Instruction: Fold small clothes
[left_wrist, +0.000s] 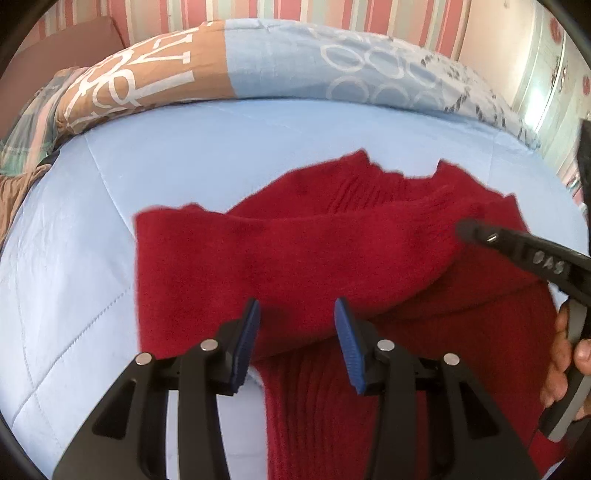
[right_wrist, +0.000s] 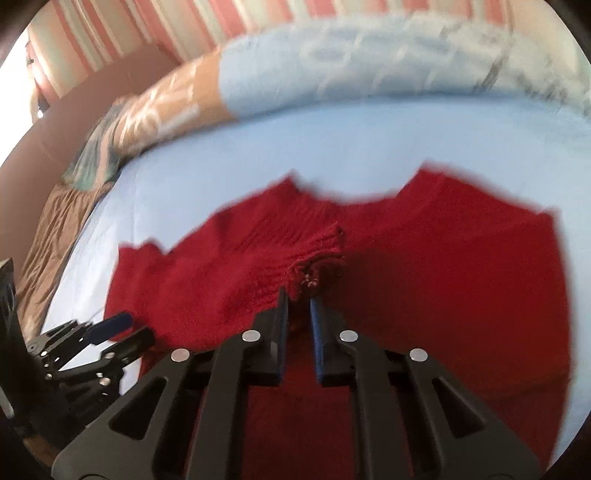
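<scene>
A red knitted sweater lies on the light blue bed sheet, with one part folded over its middle. My left gripper is open and empty, its blue pads just above the sweater's near folded edge. My right gripper is shut on a bunched ribbed piece of the sweater and holds it lifted over the garment. The right gripper also shows in the left wrist view, reaching in from the right. The left gripper shows at the lower left of the right wrist view, open. The right wrist view is blurred.
A rolled duvet in brown and blue with white rings lies along the far edge of the bed. A striped pink wall stands behind it. A person's hand holds the right gripper at the right.
</scene>
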